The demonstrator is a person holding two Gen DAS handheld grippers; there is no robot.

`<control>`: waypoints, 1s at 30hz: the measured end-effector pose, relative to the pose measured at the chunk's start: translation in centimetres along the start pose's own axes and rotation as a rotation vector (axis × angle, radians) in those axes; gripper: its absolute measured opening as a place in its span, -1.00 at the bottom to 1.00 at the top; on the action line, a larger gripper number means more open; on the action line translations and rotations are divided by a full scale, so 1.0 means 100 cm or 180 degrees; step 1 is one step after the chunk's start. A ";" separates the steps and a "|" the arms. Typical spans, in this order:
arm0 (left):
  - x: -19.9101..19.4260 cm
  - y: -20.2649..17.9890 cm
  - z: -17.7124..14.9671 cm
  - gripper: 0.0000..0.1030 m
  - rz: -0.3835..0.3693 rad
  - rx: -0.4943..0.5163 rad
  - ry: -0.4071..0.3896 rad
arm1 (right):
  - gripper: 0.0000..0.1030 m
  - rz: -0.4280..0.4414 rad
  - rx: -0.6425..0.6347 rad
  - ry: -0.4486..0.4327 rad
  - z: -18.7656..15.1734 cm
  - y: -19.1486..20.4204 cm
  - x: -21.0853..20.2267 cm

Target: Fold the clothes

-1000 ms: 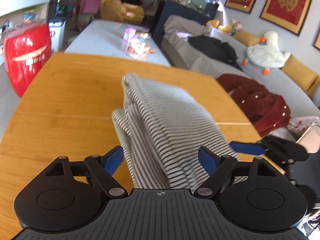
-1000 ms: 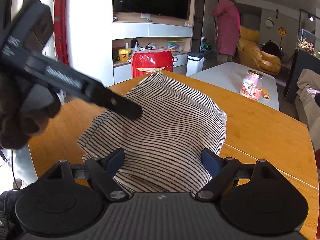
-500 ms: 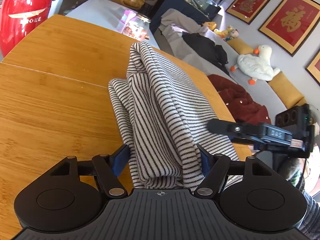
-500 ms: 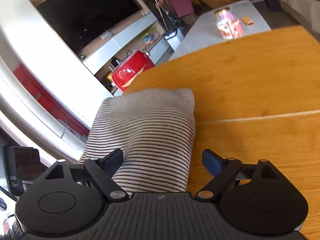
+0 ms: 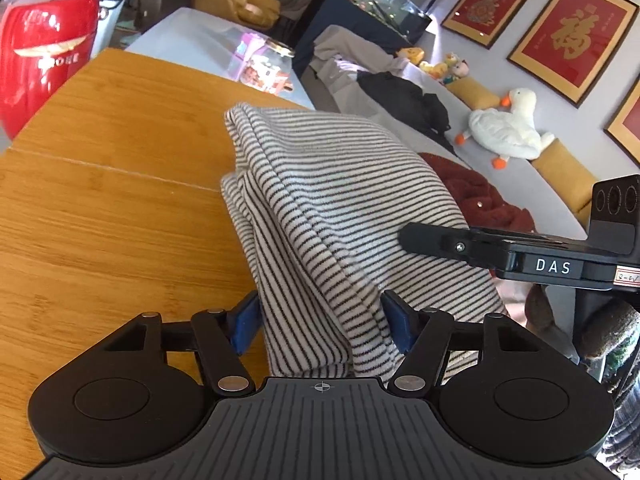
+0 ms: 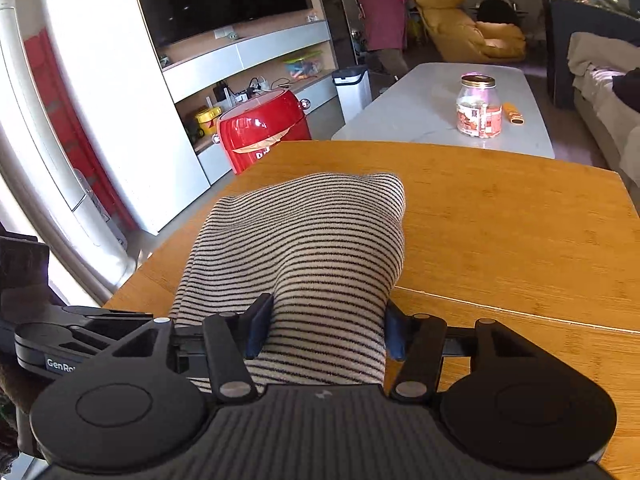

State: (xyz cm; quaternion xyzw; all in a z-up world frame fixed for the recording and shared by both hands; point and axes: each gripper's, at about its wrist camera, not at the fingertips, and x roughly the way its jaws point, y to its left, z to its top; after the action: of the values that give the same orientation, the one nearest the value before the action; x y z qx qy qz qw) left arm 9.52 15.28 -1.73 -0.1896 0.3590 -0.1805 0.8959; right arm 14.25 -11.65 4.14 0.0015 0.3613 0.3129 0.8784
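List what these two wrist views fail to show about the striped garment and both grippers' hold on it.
- Left wrist view: the striped garment covers the left gripper fingertips, so the contact is hidden.
- Right wrist view: the cloth bulges between the right gripper fingers; the pinch point is covered.
- Both views: the garment's near hem is cut off by the gripper bodies.
- What kind of garment it is: folds hide sleeves and collar.

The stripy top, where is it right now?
The stripy top lies bunched on the wooden table, pinched at its near edge by the left gripper and right gripper.
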 end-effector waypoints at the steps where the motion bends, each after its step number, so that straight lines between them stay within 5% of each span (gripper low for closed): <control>1: -0.008 -0.003 0.004 0.33 0.0063 0.0074 -0.0081 | 0.09 -0.0014 -0.0015 -0.0009 0.000 0.001 0.000; 4: -0.032 -0.014 0.023 0.34 0.0160 0.0244 -0.0373 | 0.11 -0.0113 -0.0143 -0.0020 -0.003 0.006 0.000; 7: -0.035 -0.024 0.049 0.37 -0.0022 0.0295 -0.0529 | 0.13 -0.0167 -0.0185 -0.0024 -0.004 0.009 0.001; 11: 0.008 -0.022 0.073 0.37 -0.0307 0.0142 -0.0343 | 0.19 -0.0278 -0.0299 -0.0067 -0.008 0.014 0.001; 13: 0.039 -0.014 0.079 0.31 -0.0244 0.0092 -0.0132 | 0.25 -0.0297 -0.0339 -0.0111 -0.009 0.014 -0.005; 16: 0.070 -0.002 0.078 -0.05 -0.0052 0.0188 0.0061 | 0.55 -0.0283 -0.0452 -0.0227 -0.015 0.016 -0.019; 19: 0.077 0.002 0.080 -0.05 -0.0029 0.0141 0.0070 | 0.79 -0.0302 -0.0539 -0.0197 -0.025 0.021 -0.017; 30: 0.077 0.010 0.076 -0.05 -0.0053 0.0156 0.0028 | 0.89 -0.0370 -0.0815 -0.0096 -0.058 0.037 -0.011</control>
State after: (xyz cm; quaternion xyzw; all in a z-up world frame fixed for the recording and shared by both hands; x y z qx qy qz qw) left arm 20.34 14.16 -1.53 -0.1698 0.3568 -0.1975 0.8971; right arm 7.91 -10.58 1.38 -0.1268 0.3046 0.3050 0.8934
